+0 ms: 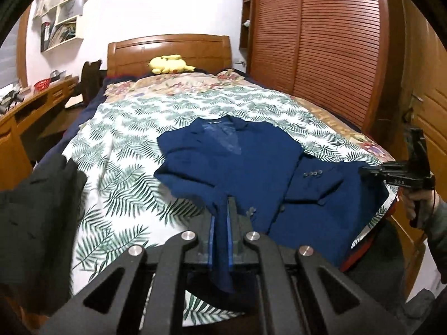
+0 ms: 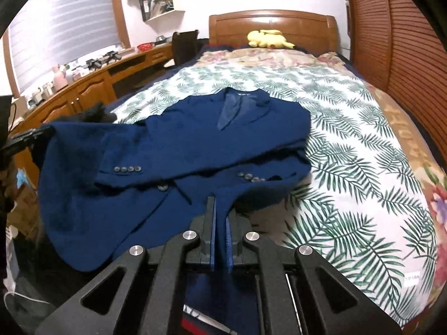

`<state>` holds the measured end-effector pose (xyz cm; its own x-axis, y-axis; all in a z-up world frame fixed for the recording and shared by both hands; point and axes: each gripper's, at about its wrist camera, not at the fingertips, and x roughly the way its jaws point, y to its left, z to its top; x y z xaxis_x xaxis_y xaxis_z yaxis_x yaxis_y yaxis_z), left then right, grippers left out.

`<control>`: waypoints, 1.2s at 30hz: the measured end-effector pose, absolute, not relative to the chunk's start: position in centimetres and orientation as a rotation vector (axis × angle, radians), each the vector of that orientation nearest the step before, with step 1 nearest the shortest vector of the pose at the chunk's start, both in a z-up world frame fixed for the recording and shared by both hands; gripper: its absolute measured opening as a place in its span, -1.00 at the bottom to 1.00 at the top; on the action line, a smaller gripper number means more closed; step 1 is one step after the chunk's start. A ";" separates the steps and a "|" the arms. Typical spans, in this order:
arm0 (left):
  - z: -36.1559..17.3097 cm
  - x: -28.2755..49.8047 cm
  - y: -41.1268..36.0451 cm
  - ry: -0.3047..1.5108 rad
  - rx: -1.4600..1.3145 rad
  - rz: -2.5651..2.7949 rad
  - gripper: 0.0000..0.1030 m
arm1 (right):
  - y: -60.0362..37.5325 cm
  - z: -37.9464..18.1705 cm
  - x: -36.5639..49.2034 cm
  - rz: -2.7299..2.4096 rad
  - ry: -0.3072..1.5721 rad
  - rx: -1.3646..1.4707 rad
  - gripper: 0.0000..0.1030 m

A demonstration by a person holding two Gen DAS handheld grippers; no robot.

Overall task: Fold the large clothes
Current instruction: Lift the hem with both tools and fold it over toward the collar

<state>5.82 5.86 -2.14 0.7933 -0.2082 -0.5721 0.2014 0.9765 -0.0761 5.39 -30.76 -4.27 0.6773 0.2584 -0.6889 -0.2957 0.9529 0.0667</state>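
Observation:
A navy blue suit jacket [image 1: 245, 164] lies face up on the leaf-print bedspread [image 1: 128, 128], collar toward the headboard, both sleeves folded across its front. My left gripper [image 1: 222, 203] is shut on the jacket's lower hem on its left side. My right gripper [image 2: 220, 209] is shut on the lower hem on the other side of the jacket [image 2: 195, 139]. The right gripper also shows at the right edge of the left wrist view [image 1: 366, 171]. The left gripper shows at the left edge of the right wrist view [image 2: 42, 132].
A yellow plush toy [image 1: 170, 64] sits by the wooden headboard [image 1: 167, 50]. A slatted wardrobe [image 1: 321, 42] runs along the bed's right side. A wooden desk [image 2: 83, 83] with clutter runs along the left. A dark garment [image 1: 36, 223] lies at the bed's near-left corner.

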 end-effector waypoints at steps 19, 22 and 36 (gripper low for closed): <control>-1.5 5.6 4.2 0.613 0.005 -0.212 -0.94 | -32.9 -12.4 2.1 0.255 1.013 -0.026 -0.35; -1.8 5.7 4.2 0.621 0.001 -0.205 -0.94 | -32.9 -12.9 1.5 0.270 1.018 -0.013 -0.36; 4.5 3.7 2.6 0.505 0.041 -0.232 -0.97 | -32.0 -1.4 0.1 0.345 0.705 0.040 -0.95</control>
